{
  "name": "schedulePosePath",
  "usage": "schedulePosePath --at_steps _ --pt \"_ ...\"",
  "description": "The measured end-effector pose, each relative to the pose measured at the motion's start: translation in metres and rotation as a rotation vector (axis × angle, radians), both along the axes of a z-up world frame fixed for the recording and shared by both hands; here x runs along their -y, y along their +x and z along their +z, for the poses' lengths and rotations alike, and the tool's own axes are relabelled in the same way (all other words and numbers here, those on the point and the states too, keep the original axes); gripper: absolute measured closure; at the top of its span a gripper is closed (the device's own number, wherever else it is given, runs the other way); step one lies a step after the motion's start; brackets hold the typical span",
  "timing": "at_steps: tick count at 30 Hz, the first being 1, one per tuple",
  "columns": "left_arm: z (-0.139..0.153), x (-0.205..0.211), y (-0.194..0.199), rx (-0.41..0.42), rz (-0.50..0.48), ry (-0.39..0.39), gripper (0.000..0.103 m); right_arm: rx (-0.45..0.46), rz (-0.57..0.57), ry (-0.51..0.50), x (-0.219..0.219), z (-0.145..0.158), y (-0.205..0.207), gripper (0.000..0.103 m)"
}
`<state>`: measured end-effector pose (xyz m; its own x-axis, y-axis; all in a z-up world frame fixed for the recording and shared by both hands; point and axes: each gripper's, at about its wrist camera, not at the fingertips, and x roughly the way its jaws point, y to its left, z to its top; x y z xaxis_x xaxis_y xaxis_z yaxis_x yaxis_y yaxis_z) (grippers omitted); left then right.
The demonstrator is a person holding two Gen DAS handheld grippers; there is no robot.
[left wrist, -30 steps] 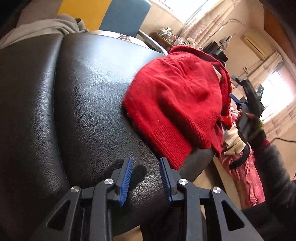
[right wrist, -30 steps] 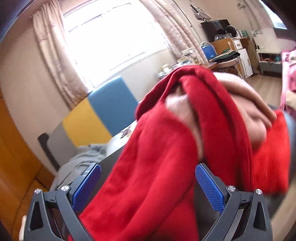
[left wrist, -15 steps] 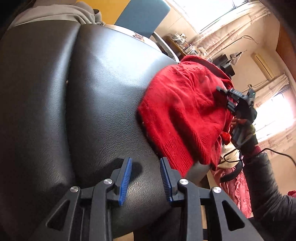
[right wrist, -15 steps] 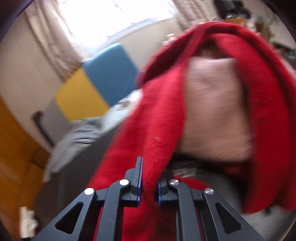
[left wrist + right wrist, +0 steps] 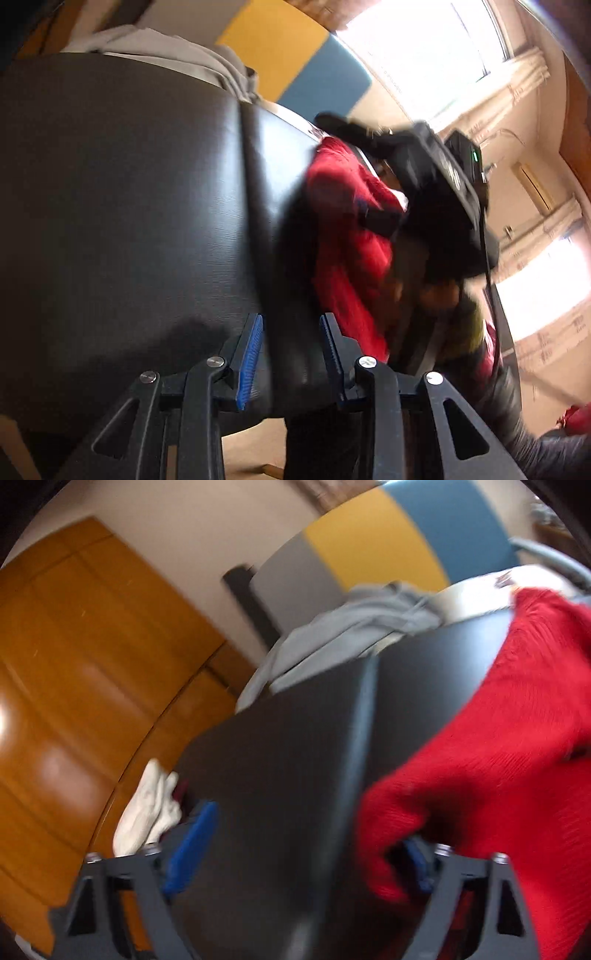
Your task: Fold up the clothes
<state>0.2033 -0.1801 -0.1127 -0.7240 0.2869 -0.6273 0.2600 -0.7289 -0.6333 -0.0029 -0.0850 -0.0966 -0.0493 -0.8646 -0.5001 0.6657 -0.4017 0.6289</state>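
A red knit sweater point(image 5: 343, 251) lies bunched on the right part of a black leather cushion point(image 5: 129, 221). My left gripper point(image 5: 291, 358) hovers over the cushion's near edge, left of the sweater, open with nothing between its blue pads. In the left wrist view the right gripper's body point(image 5: 443, 192) is a dark blur above the sweater. In the right wrist view my right gripper point(image 5: 304, 856) has its jaws opening wide over the cushion point(image 5: 277, 775). The sweater point(image 5: 498, 757) hangs over the right finger, and its edge reaches a little way into the gap without being pinched.
A grey garment point(image 5: 351, 627) lies at the cushion's far edge. A white cloth point(image 5: 147, 812) sits left of the cushion, beside a wooden wardrobe point(image 5: 74, 664). A yellow and blue panel point(image 5: 406, 535) stands behind. The floor shows below the cushion's near edge point(image 5: 251, 454).
The right gripper, shut on the sweater half a second ago, now stands wide apart and has swung left over the cushion. The left gripper has moved sideways and rolled, still empty.
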Motion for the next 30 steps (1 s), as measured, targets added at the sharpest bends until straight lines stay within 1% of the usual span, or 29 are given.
schedulePosePath --at_steps 3,5,7,9,10,13,15,17,20,22,24,25,28,30 --pt "0.0 0.011 0.014 -0.003 0.057 -0.004 0.071 0.047 0.065 -0.008 -0.001 -0.016 0.035 0.008" --pt "0.001 0.015 0.016 -0.01 0.071 -0.003 0.071 0.012 0.081 0.008 -0.015 -0.016 0.05 0.008" --pt "0.006 0.014 0.014 -0.028 0.066 -0.011 0.071 -0.028 0.076 0.017 -0.033 -0.012 0.055 0.008" --pt "0.013 0.006 0.006 -0.054 0.023 -0.01 0.07 -0.037 0.051 -0.017 -0.059 -0.004 0.051 0.005" --pt "0.016 0.001 0.002 -0.065 -0.003 -0.006 0.068 -0.033 0.027 -0.032 -0.075 -0.002 0.048 0.002" --pt "0.018 -0.013 -0.01 -0.082 -0.072 0.005 0.064 0.022 -0.105 -0.08 -0.136 0.002 0.031 0.001" --pt "0.019 -0.023 -0.022 -0.078 -0.11 -0.012 0.063 0.006 -0.246 -0.08 -0.182 0.007 0.016 0.001" --pt "0.015 -0.034 -0.031 -0.062 -0.15 -0.019 0.063 -0.034 -0.426 -0.079 -0.237 0.012 0.0 0.001" --pt "0.008 -0.052 -0.042 -0.03 -0.202 -0.033 0.063 -0.1 -0.684 -0.005 -0.31 0.017 -0.032 0.001" --pt "0.002 -0.057 -0.042 -0.005 -0.219 -0.034 0.063 -0.142 -0.784 0.094 -0.343 0.014 -0.058 0.002" --pt "-0.004 -0.062 -0.048 0.019 -0.222 -0.025 0.063 -0.162 -0.812 0.224 -0.355 0.004 -0.089 0.007" --pt "-0.005 -0.063 -0.049 0.026 -0.221 -0.025 0.063 -0.166 -0.815 0.275 -0.357 -0.002 -0.102 0.013" --pt "-0.009 -0.062 -0.052 0.046 -0.219 -0.025 0.063 -0.17 -0.816 0.4 -0.356 -0.018 -0.139 0.014" --pt "-0.011 -0.061 -0.053 0.058 -0.215 -0.021 0.062 -0.133 -0.801 0.452 -0.358 -0.034 -0.154 0.014"
